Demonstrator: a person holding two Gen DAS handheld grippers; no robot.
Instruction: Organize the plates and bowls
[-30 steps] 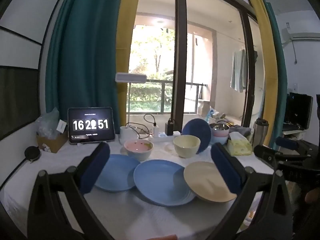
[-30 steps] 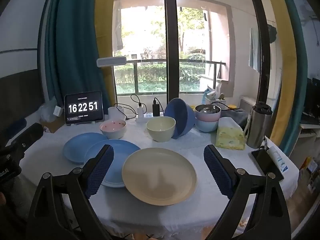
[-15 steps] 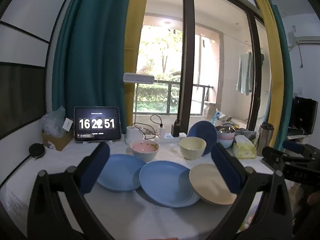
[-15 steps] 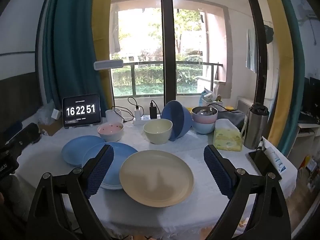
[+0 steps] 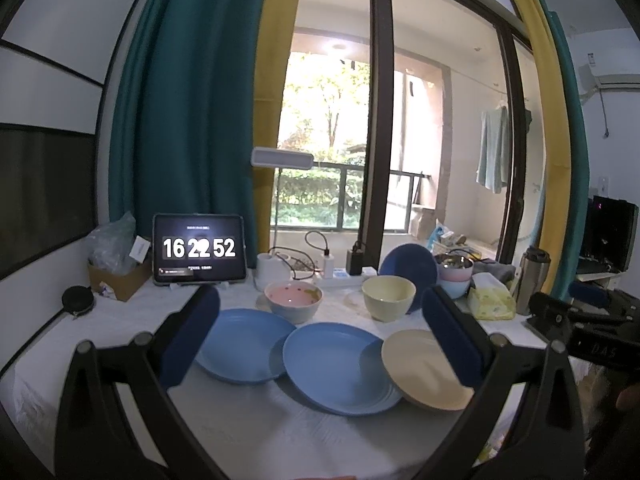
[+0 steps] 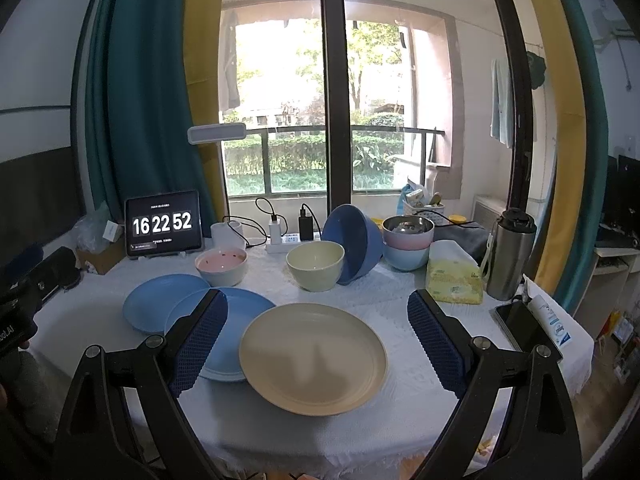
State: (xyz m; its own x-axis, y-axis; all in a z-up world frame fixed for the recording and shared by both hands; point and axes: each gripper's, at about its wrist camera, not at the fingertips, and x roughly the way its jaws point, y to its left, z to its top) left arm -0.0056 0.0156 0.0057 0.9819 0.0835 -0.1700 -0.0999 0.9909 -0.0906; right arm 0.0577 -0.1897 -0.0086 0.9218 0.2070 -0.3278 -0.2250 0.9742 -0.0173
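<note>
white cloth covers the round table [image 6: 400,412] in front of a tall balcony window with teal and yellow curtains. the tablet [image 6: 163,223] at the back reads 16 22 52, one second on from the 16 22 51 it showed before. a tissue pack [image 6: 454,280] has print too small to read.

a pink bowl [image 6: 221,266] holds dark specks, a cream bowl [image 6: 315,265] looks empty, and a dark blue bowl [image 6: 352,243] leans tilted against it. behind them a metal bowl [image 6: 408,226] sits in a pink and a pale blue one. two blue plates [image 6: 224,312] overlap on the left, and a beige plate [image 6: 314,354] overlaps the nearer one. none of the dishes has shifted.

the left gripper [image 5: 320,338] and the right gripper [image 6: 318,342] both hover above the plates, jaws wide apart, holding nothing.
</note>
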